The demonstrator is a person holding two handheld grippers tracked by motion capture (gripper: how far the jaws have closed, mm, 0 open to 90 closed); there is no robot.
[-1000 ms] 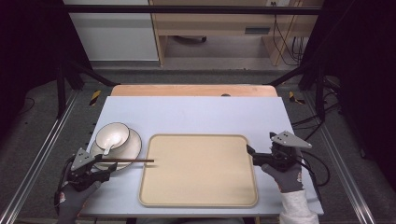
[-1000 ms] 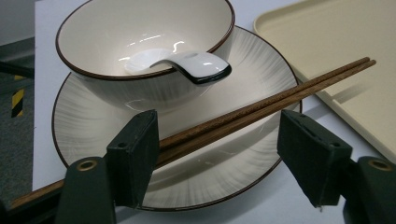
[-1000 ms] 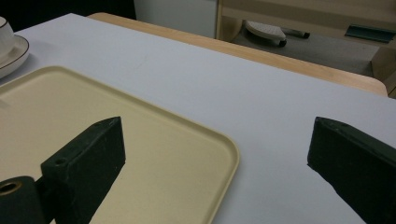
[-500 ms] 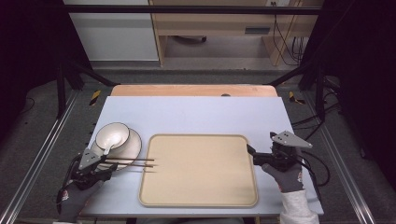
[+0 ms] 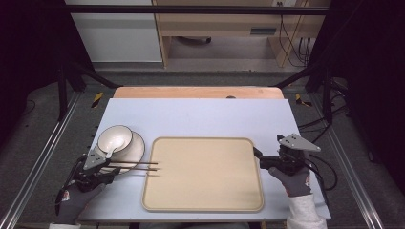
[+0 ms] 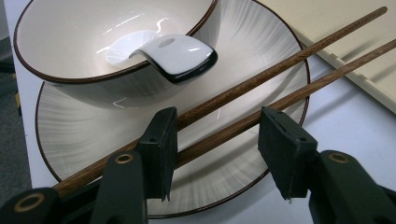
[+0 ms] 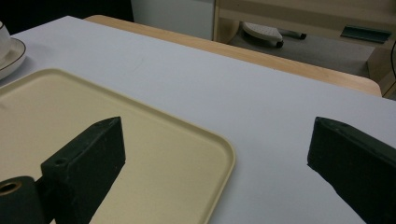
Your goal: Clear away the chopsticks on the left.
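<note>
1. Where the chopsticks (image 6: pixel 261 98) lie, two brown wooden sticks side by side, their near ends rest across the plate (image 6: pixel 261 51) and their far tips reach over the left rim of the tray (image 5: pixel 203 174).
2. Compared with a second ago, the sticks look a little more spread in the high view, though they lie in much the same spot.
3. Around them stands the left hand-held gripper (image 6: pixel 215 154), its jaws half parted; they have just been closing, with both sticks between them.
4. From the left gripper view, the left pad (image 6: pixel 159 149) meets the sticks, while the right pad sits just beside the nearer stick; I cannot tell whether it presses.
5. On the plate stands a white bowl (image 6: pixel 70 42) with a dark rim, and a white spoon (image 6: pixel 173 51) hangs over its edge.
6. Beyond that, the beige tray sits in the middle of the light bench (image 5: pixel 200 119), its inside bare.
7. At the tray's right edge the right hand-held gripper (image 5: pixel 260 160) is held in a gloved hand (image 5: pixel 296 183), jaws wide apart and holding nothing, in the same place as before.
8. Looking along those jaws, the tray's corner (image 7: pixel 219 154) lies between them on the bench top.
</note>
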